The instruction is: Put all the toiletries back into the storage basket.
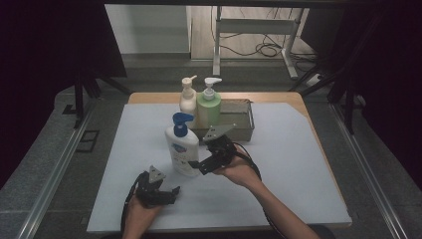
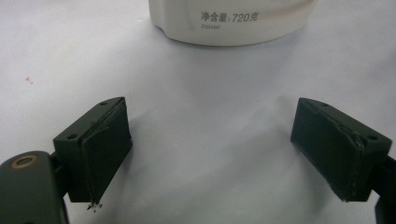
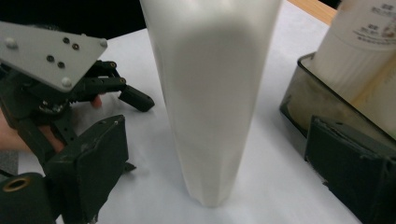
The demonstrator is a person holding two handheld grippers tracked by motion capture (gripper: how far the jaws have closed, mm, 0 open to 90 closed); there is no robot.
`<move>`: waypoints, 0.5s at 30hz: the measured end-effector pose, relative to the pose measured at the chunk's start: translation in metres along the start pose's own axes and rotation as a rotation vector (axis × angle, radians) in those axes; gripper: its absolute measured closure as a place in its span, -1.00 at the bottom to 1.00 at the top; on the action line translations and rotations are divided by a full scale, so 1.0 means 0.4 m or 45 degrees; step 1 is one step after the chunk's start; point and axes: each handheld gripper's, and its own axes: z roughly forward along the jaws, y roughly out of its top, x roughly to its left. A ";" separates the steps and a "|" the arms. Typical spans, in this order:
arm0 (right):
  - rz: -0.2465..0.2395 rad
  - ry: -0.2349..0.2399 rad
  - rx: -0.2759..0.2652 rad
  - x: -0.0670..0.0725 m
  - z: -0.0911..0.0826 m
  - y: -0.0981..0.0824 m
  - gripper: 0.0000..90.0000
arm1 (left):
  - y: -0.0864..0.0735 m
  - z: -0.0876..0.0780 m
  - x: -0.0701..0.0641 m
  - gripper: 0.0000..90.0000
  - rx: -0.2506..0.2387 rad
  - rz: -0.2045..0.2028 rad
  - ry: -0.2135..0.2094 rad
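Observation:
A white bottle with a blue pump stands upright on the white mat, left of centre. My right gripper reaches it from the right. In the right gripper view the bottle's body stands between the two jaws with a gap on each side, so my right gripper is open. My left gripper rests low on the mat at the front left, pointing at the bottle. Its jaws stand wide apart with bare mat between them, my left gripper being open, and the bottle's base lies just ahead.
A dark grey tray sits behind the bottle, holding a cream pump bottle and a green pump bottle. The tray wall is close to my right jaw. The mat covers a wooden table.

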 end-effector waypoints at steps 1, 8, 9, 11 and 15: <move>-0.001 0.002 -0.001 0.000 0.004 0.003 -0.82 | 0.000 0.000 0.000 -0.74 0.000 0.000 0.000; 0.003 0.021 -0.005 -0.002 0.036 0.021 -0.76 | 0.000 0.000 0.000 -0.74 -0.002 0.000 0.000; 0.003 0.026 -0.005 0.000 0.040 0.024 -0.74 | 0.000 0.001 0.000 -0.74 -0.002 -0.001 -0.001; -0.008 0.023 -0.003 0.001 0.048 0.028 -0.71 | 0.000 0.001 0.000 -0.74 -0.002 0.000 0.000; -0.025 0.008 0.014 0.005 0.067 0.038 -0.69 | 0.000 0.001 0.000 -0.74 -0.002 0.000 0.000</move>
